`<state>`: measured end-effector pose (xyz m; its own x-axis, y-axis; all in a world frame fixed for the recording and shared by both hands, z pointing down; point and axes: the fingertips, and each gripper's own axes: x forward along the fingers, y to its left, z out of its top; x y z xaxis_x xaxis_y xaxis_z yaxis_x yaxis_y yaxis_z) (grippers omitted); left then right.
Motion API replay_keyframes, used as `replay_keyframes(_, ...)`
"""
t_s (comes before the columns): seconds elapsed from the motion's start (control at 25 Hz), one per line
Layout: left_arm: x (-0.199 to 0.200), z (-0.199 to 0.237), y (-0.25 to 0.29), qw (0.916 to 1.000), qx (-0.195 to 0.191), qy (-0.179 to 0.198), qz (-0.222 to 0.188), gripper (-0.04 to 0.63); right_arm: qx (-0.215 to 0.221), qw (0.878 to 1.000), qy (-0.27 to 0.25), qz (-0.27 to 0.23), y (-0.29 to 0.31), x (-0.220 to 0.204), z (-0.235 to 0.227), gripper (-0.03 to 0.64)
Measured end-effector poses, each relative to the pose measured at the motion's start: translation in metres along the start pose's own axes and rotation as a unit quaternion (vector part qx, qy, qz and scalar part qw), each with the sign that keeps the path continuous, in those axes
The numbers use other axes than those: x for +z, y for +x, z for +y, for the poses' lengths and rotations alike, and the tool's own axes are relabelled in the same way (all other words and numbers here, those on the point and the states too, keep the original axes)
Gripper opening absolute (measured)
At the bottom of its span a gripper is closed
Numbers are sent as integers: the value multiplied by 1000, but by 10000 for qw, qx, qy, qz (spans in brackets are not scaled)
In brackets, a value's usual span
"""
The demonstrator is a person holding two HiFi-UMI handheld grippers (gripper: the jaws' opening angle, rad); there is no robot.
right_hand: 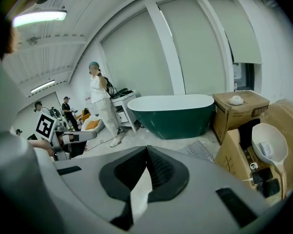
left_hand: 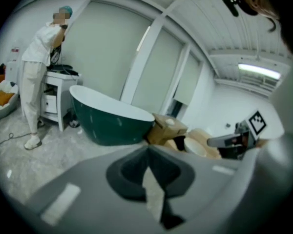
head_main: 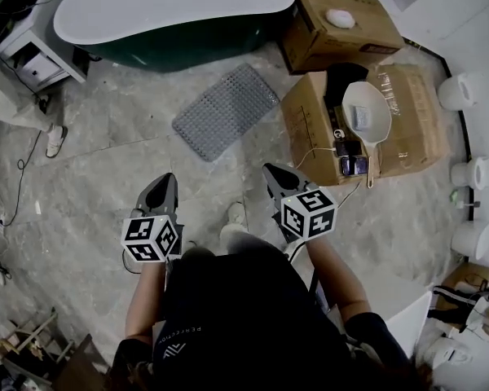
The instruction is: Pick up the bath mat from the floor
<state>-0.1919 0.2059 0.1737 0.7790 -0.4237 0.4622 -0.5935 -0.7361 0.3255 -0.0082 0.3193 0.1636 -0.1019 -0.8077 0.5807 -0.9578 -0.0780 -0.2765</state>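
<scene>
Grey bath mat (head_main: 226, 111), well ahead of left tool (head_main: 166, 179), right tool (head_main: 270, 169)

In the right gripper view we see only a corner of the mat (right_hand: 202, 150); the rest lies behind the right gripper (right_hand: 146, 150). In the head view the top edge cuts off the tub (head_main: 171, 6), and the left edge cuts off a person (head_main: 12, 96). We cannot tell what the small dark items (head_main: 350, 157) on the box (head_main: 306, 125) are, nor the white lump (head_main: 340, 18) beyond. The left gripper view is blurred, and its boxes (left_hand: 168, 128) run together.
</scene>
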Motion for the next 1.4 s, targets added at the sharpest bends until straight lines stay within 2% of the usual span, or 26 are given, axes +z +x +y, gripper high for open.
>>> replay_keyframes(0.36, 3, -15, 44, 9986, 410, -311, 103, 8, 487, 9982, -247, 243, 39, 14, -47, 0)
replay_keyframes(0.6, 5, 10, 57, 9966, 686, -422, 189, 28, 583, 9967, -396, 405, 73, 25, -50, 0)
replay_keyframes(0.72, 2, 24, 69, 9960, 681, -520, 255, 67, 565, 9958, -507, 511, 88, 30, -50, 0)
replay_keyframes(0.88, 10, 35, 94, 9967, 606, -407, 342, 69, 520, 9957, -534, 551, 102, 43, -55, 0)
replay_keyframes(1.12, 23, 61, 117, 9968, 500, -522, 333, 72, 333, 9949, -621, 718, 135, 59, -60, 0)
replay_keyframes(1.4, 7, 96, 135, 9945, 423, -742, 603, 92, 233, 9942, -781, 706, 176, 69, -53, 0)
